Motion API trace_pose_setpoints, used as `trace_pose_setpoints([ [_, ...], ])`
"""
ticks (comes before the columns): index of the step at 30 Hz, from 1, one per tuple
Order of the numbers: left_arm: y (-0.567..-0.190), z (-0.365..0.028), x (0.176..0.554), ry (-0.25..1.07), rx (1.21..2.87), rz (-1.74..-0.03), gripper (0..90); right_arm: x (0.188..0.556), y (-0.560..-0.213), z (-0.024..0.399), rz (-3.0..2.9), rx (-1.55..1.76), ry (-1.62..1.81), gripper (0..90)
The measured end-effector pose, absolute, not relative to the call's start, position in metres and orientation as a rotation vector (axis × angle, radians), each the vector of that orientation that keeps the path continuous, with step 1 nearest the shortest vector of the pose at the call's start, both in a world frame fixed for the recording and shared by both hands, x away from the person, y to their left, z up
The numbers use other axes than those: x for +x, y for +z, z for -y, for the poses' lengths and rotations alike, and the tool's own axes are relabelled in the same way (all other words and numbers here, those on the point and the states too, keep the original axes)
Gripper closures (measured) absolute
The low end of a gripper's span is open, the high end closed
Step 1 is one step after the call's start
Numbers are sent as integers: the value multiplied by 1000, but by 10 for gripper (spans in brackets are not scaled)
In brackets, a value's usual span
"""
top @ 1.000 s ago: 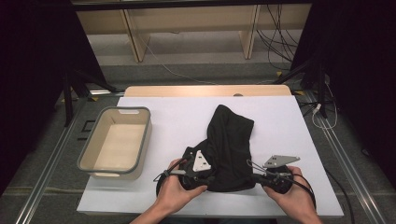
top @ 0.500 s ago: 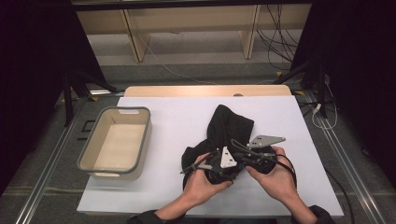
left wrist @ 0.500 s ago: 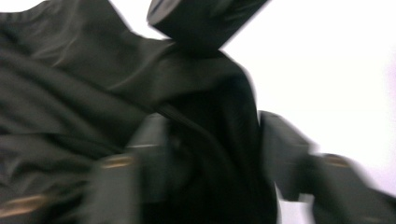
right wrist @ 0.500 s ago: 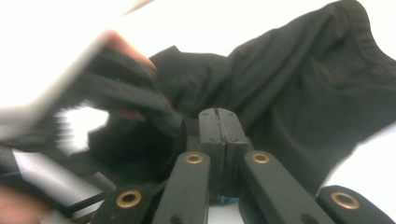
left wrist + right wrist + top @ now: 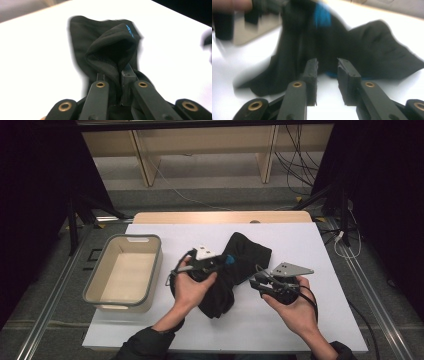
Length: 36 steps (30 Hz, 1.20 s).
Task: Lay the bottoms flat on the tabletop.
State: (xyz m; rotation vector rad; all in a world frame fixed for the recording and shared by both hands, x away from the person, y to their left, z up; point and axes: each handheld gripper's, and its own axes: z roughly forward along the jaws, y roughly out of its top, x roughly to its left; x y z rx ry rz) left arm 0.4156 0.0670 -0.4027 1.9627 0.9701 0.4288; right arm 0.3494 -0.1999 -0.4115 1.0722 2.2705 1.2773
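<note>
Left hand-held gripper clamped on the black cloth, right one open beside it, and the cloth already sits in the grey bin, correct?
Not quite: the black fabric garment lies on the white table, not in the grey plastic bin; the high view shows it. The left hand-held gripper does clamp it, and the right hand-held gripper is open.

1. A garment lies on the middle of the desk.
2. A tub stands on the desk, well to the left of the garment.
3. The left tongs sit at the garment's left side, between tub and garment.
4. The right tongs sit just right of the garment.
</note>
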Motion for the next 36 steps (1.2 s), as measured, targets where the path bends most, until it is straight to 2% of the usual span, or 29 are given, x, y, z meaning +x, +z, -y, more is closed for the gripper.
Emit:
trace_pose_setpoints([
  [7,-400,-106,434,551,1940,-1097,859,356,-445,172,-2448,1068,1193,675],
  [11,-404,-118,435,561,1944,-1131,859,365,-461,151,-2507,1064,1173,642],
  [20,-412,-122,436,548,1961,-1149,858,373,-488,105,-2556,1117,1184,445],
  [24,-413,-123,437,544,1965,-1158,858,368,-493,90,-2526,1045,1117,405],
  [27,-413,-122,438,541,1967,-1162,858,362,-493,82,-2485,1014,1032,491],
  [28,-413,-123,438,539,1967,-1163,858,360,-493,81,-2485,998,1026,575],
  [32,-414,-123,438,535,1969,-1165,858,358,-491,78,-2484,971,1012,821],
  [36,-415,-125,437,524,1968,-1169,858,363,-488,86,-2511,1025,1031,863],
])
